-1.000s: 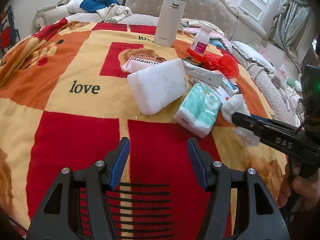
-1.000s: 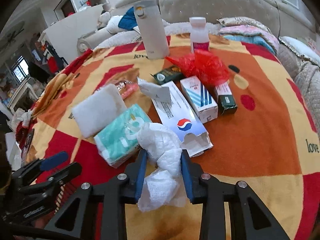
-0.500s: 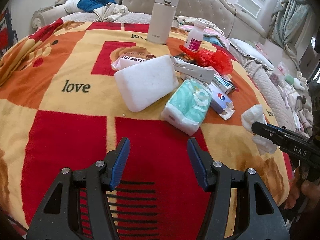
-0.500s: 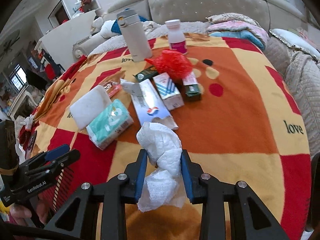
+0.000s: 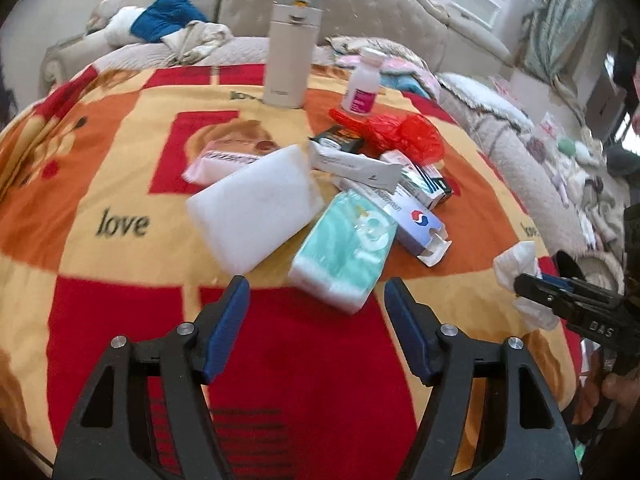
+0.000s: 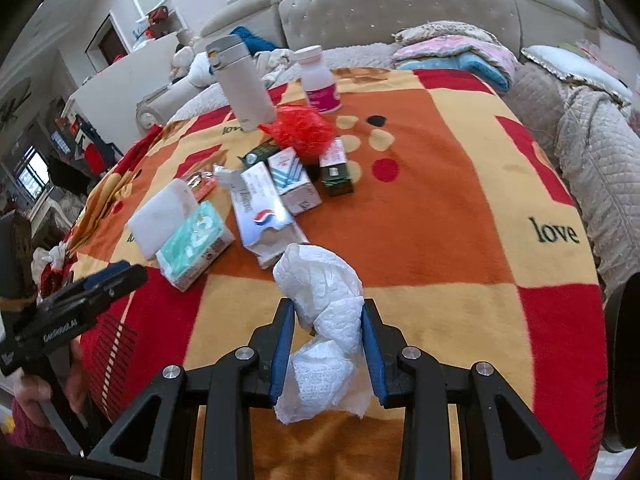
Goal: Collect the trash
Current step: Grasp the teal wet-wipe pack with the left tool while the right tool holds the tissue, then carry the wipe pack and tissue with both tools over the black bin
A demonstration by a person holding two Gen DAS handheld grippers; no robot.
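Observation:
A crumpled white tissue (image 6: 326, 320) is pinched between the blue pads of my right gripper (image 6: 328, 312), held above the blanket; the same tissue (image 5: 516, 268) shows at the right in the left wrist view. My left gripper (image 5: 318, 308) hangs over the red square of the blanket, its jaws opening with nothing between them. Just beyond its tips lie a teal tissue pack (image 5: 344, 248) and a white foam block (image 5: 256, 212). Behind them sit a crumpled red plastic bag (image 5: 404, 134), an open blue-and-white carton (image 5: 404, 216) and small medicine boxes (image 6: 296, 180).
A beige thermos (image 5: 290, 52) and a white pill bottle (image 5: 364, 84) stand at the far side of the red, orange and yellow blanket (image 6: 440, 200). A tufted headboard (image 6: 400, 4) and folded bedding (image 6: 452, 52) lie behind. A hand (image 6: 44, 384) grips the left tool.
My right gripper has carried the tissue back and to the right, away from the pile. My left gripper has drawn back slightly and its jaws have spread wider.

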